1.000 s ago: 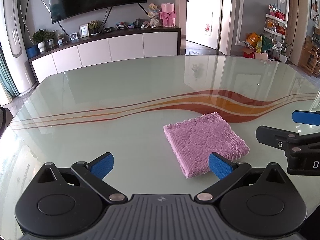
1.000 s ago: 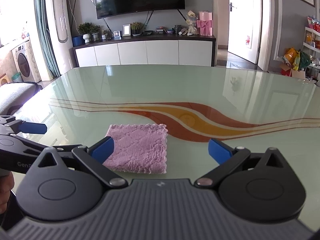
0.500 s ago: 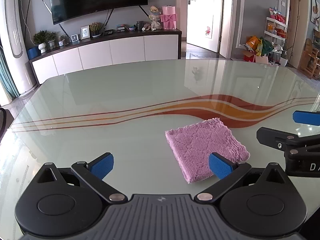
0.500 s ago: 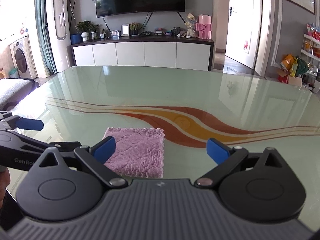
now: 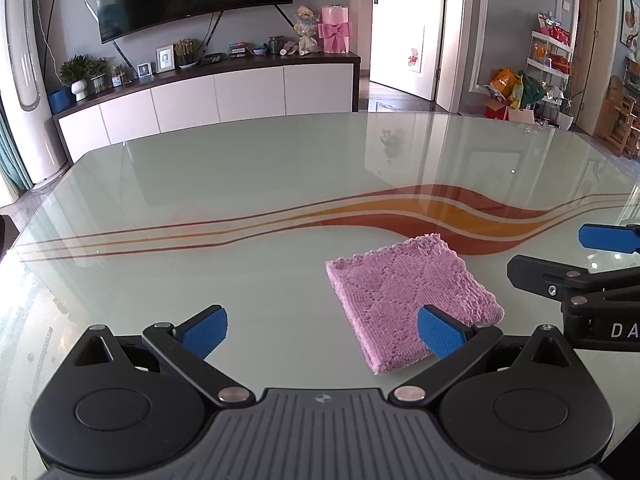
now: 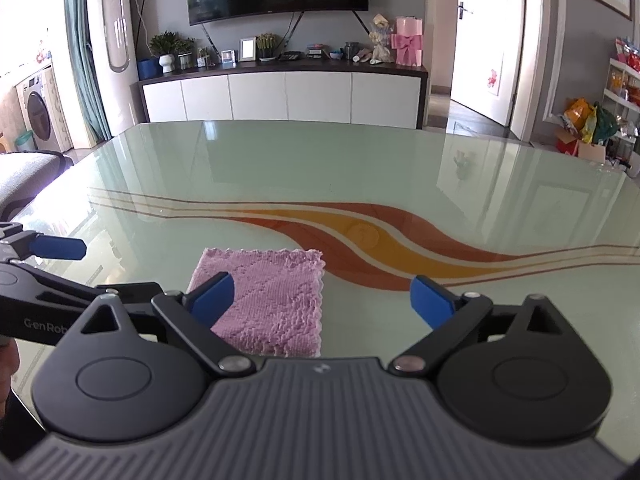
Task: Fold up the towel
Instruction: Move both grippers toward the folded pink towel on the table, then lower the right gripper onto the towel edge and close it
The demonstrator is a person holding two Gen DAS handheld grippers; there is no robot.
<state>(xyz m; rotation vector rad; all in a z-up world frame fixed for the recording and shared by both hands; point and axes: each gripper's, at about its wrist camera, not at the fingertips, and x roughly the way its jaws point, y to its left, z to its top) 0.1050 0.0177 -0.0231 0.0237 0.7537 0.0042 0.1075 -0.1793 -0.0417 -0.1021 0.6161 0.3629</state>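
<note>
The pink towel lay folded into a small square at the lower right of the left view, flat on the table. Over the last second both views had shifted only slightly. The left tool and right tool hovered spread wide, empty, so the fold looked finished.

- L wrist view: towel near-right corner hidden behind the left gripper's right pad.
- Same view: right gripper cut off by right edge; only its two finger ends show, lettering clipped after "DA".
- R wrist view: towel near edge hidden under the right gripper body; left side covered by its left pad.
- Left gripper cut by left edge, logo clipped.
- Hand at left edge: a sliver only.
- Sideboard items too small to tell.
</note>
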